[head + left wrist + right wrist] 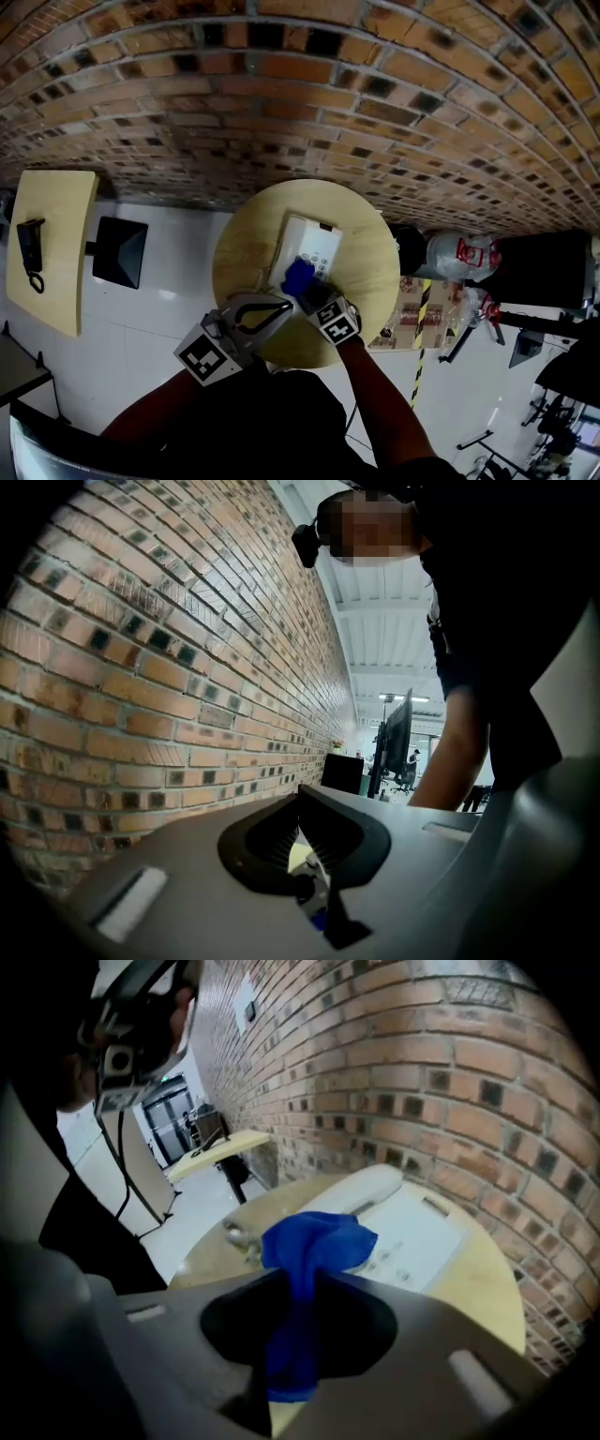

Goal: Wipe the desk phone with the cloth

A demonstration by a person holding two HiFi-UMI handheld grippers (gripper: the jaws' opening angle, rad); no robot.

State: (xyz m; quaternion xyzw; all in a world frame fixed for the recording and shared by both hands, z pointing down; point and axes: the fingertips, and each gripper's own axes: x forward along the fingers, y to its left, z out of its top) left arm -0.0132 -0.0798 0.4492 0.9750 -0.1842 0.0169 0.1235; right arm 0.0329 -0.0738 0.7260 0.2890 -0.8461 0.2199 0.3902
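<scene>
we look down on a round wooden tabletop (pixel 375 272) that stands against a brick wall (pixel 281 94). a white desk phone (pixel 311 242) lies on it, toward the wall side, with its handset (pixel 289 239) resting along its left edge.

the right tongs (pixel 307 292) reach in from the near edge, closed tight on a blue cloth (pixel 298 277). in the right gripper view the right tongs (pixel 298 1283) pinch the cloth (pixel 314 1241) in a narrow strip, and the free end bunches out in a loose wad beyond the tips. the wad sits over the near left corner of the phone (pixel 417 1232), beside the handset (pixel 361 1190). we cannot tell whether it presses on the phone or hangs just above it. bare tabletop (pixel 492 1293) shows to the right of the phone.

the left tongs (pixel 281 305) hover over the near edge of the tabletop, just beside the right pair and close to the cloth. in the left gripper view the left tongs (pixel 300 803) have their tips drawn together, with only a thin sliver of tabletop showing between the ribbed pads (pixel 323 841), and they grip nothing.

off to the left, well apart, a second pale tabletop (pixel 56 281) carries a dark phone (pixel 31 253).
</scene>
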